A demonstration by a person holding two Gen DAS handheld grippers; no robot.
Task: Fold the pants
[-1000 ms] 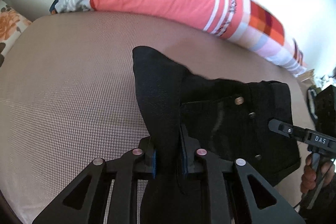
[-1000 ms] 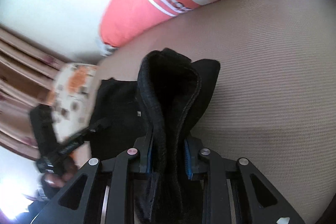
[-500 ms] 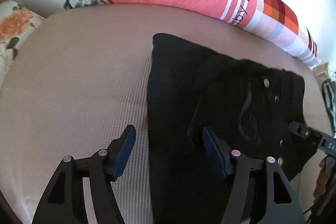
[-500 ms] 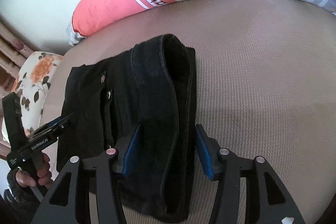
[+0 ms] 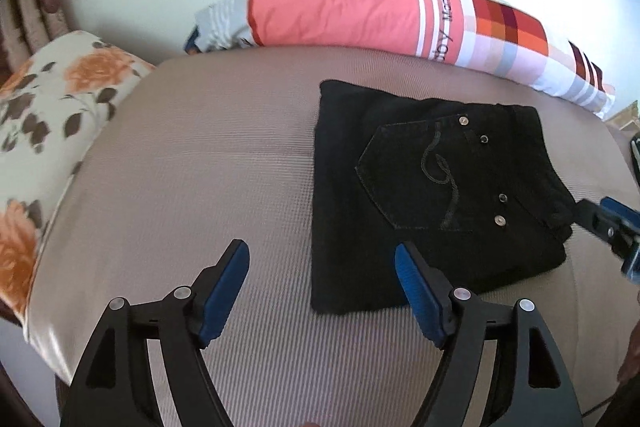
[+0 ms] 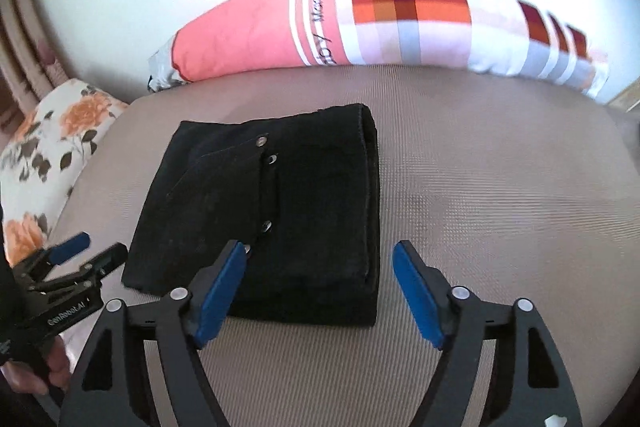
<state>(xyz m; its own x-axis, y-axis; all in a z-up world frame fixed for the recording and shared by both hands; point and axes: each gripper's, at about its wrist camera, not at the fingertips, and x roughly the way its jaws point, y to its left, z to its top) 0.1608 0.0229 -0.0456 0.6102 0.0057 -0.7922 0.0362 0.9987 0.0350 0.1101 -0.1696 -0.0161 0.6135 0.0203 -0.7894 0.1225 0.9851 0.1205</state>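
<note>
Through the left wrist camera we see the black pants (image 5: pixel 432 195) lying folded flat on the beige mattress (image 5: pixel 200 167), in front of the long coral bolster (image 5: pixel 360 9). Our left gripper (image 5: pixel 322 291) hangs just short of the pants' near edge, its jaws opening, nothing between the pads. A floral pillow (image 5: pixel 48 107) lies left of the pants.

Through the right wrist camera the pants (image 6: pixel 272 211) lie as a thick bundle before the bolster (image 6: pixel 280 31). Our right gripper (image 6: pixel 320 287) hovers over their near edge, jaws opening, gripping nothing. The left gripper (image 6: pixel 86 257) is left of the pants.
</note>
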